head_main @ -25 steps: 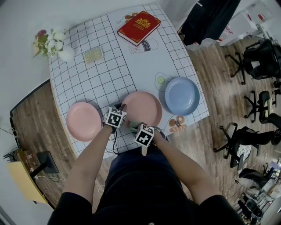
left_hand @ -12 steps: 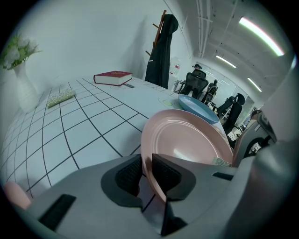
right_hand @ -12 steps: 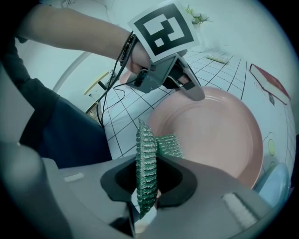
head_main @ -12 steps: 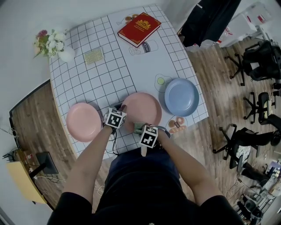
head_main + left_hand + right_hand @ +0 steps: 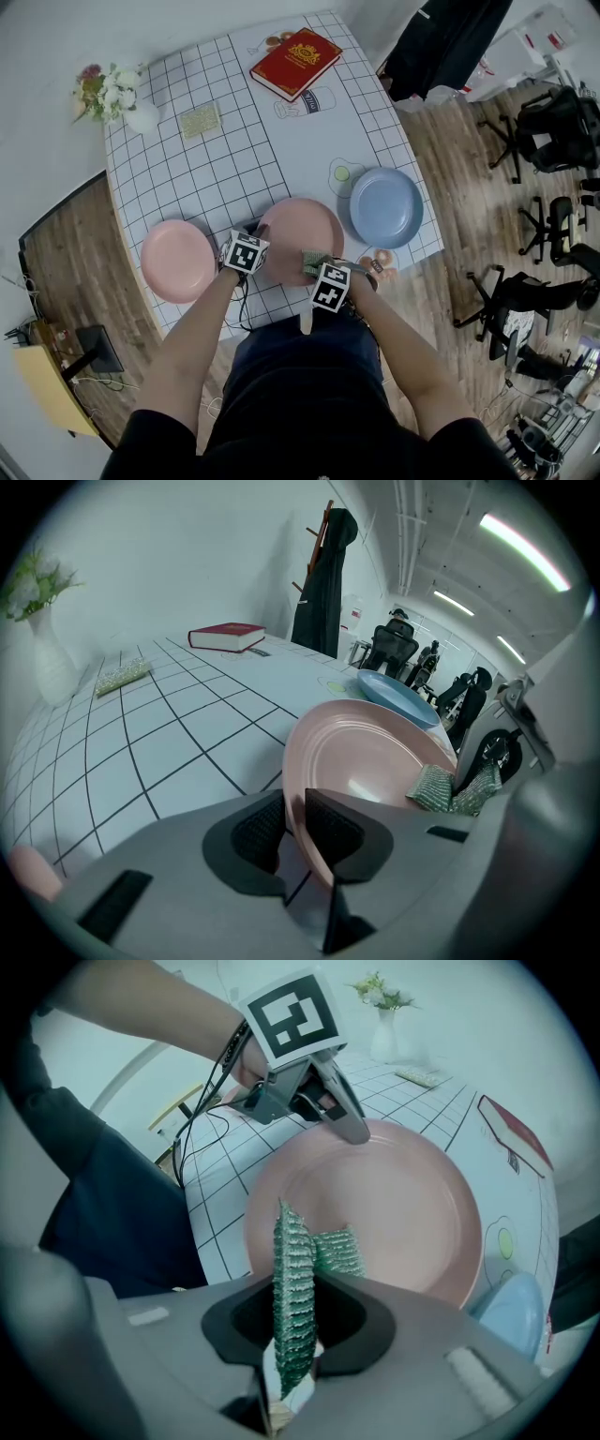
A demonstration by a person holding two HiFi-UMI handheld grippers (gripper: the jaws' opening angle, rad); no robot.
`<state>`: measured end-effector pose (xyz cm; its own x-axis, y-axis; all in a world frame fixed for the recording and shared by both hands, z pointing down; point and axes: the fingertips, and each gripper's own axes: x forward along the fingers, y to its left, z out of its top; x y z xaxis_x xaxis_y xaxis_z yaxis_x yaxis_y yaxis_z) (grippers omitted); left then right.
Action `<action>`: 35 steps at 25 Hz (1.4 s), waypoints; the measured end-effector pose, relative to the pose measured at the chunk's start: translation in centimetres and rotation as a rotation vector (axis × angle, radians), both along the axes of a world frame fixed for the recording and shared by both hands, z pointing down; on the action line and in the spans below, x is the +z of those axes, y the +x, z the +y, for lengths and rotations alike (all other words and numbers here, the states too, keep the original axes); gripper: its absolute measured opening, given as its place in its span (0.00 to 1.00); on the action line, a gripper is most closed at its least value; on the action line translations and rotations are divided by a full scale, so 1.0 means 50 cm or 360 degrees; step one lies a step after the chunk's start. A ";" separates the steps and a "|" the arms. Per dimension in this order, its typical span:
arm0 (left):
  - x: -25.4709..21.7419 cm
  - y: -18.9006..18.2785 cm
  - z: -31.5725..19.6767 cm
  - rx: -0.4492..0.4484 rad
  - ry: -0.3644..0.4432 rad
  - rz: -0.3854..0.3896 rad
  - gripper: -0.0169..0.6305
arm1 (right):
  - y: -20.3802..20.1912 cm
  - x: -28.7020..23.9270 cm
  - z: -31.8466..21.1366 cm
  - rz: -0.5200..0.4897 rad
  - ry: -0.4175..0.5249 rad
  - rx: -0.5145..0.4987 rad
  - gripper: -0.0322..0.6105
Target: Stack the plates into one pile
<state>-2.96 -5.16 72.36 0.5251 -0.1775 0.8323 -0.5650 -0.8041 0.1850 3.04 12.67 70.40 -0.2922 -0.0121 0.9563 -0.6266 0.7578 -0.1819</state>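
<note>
The right gripper [image 5: 298,1286] is clenched on a green dishcloth [image 5: 292,1260]. The cloth stands on edge between its fingers, and its free fold reaches past their tips over the near rim of the middle pink plate [image 5: 394,1194]. Whether the cloth presses on the plate cannot be told.

The left gripper [image 5: 292,825] grasps that same plate. The rim runs between its two fingers, one pad on the outer side and one on the inner face. The dish spreads ahead and to the right of them. Whether this edge is raised off the cloth-covered table [image 5: 216,169] cannot be told.

In the head view both grippers work at the table's near edge. The left fingers are on the plate's left rim and the right fingers at its near right rim.

To the left of the left fingers, apart from the gripped plate, a second pink plate [image 5: 178,260] lies flat. Beyond and to the right of the right fingers a blue plate [image 5: 386,206] lies flat, just beside the middle plate.

Farther ahead of both grippers, a small pale green mat [image 5: 199,119] sits well out on the grid-patterned cloth. A red book [image 5: 296,61] lies near the far edge, and a white vase of flowers [image 5: 112,97] stands at the far left corner.

Past the table hangs a dark coat [image 5: 323,578], with office chairs [image 5: 553,127] on the wooden floor to the right.
</note>
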 end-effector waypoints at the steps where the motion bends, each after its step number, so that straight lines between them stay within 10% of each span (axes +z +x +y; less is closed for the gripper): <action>1: -0.002 0.001 -0.001 -0.0002 0.0002 0.0000 0.12 | 0.002 -0.001 -0.002 0.0000 0.0010 0.0011 0.17; 24: -0.132 -0.030 -0.017 -0.0237 0.0291 0.0191 0.22 | 0.025 -0.125 -0.108 -0.0177 0.0516 0.0512 0.17; 35: -0.300 -0.104 0.029 -0.0574 0.0524 0.0306 0.02 | 0.030 -0.250 -0.100 -0.0358 0.0772 0.0583 0.17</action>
